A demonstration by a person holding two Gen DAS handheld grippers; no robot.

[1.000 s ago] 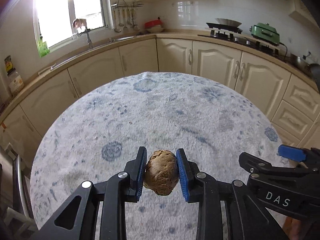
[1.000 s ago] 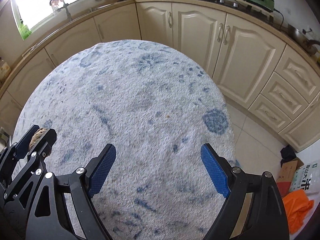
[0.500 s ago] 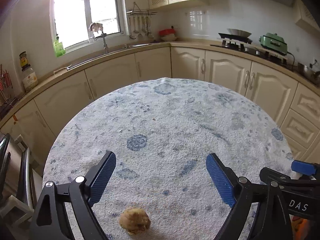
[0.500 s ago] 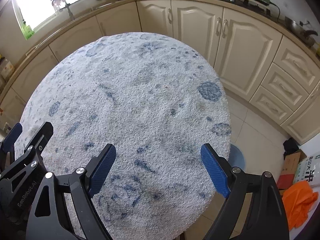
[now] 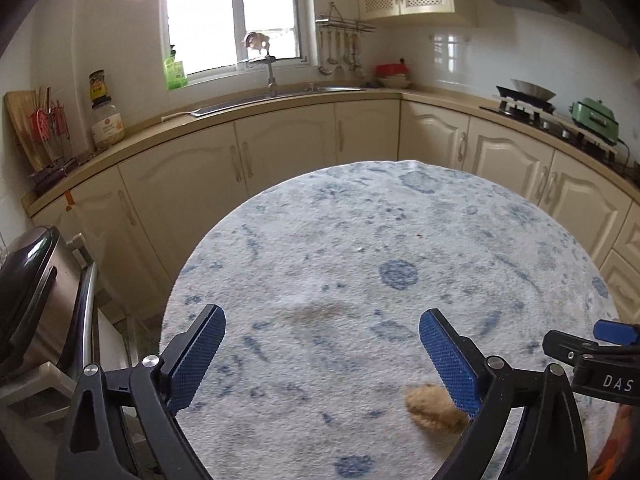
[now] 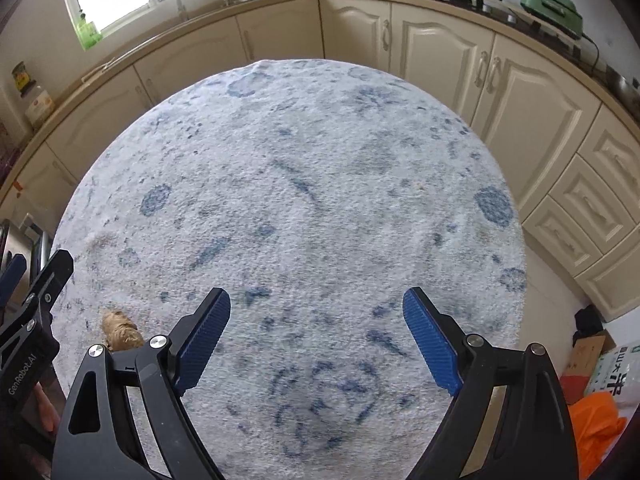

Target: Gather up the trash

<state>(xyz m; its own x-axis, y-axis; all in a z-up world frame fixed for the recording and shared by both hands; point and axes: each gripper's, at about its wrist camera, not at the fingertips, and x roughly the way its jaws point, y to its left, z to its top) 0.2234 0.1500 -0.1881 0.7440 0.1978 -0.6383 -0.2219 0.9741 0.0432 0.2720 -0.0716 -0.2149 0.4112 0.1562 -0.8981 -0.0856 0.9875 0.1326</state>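
Showing in right wrist view alone, well apart from brown lump [image 6: 120,330]: orange bag [image 6: 592,428].

The white letters "DAS" stand on the black right gripper [image 5: 608,364], seen from the left wrist. The word "GenRobot.AI" stands on the black left gripper [image 6: 24,344], seen from the right wrist. A green and white bag [image 6: 612,372] has big signs on it, maybe Chinese.

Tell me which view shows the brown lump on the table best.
The left wrist view: the brown lump lies large and close, though blurred and partly hidden by a finger. The right wrist view shows it smaller, near the edge, partly behind the gripper frame.
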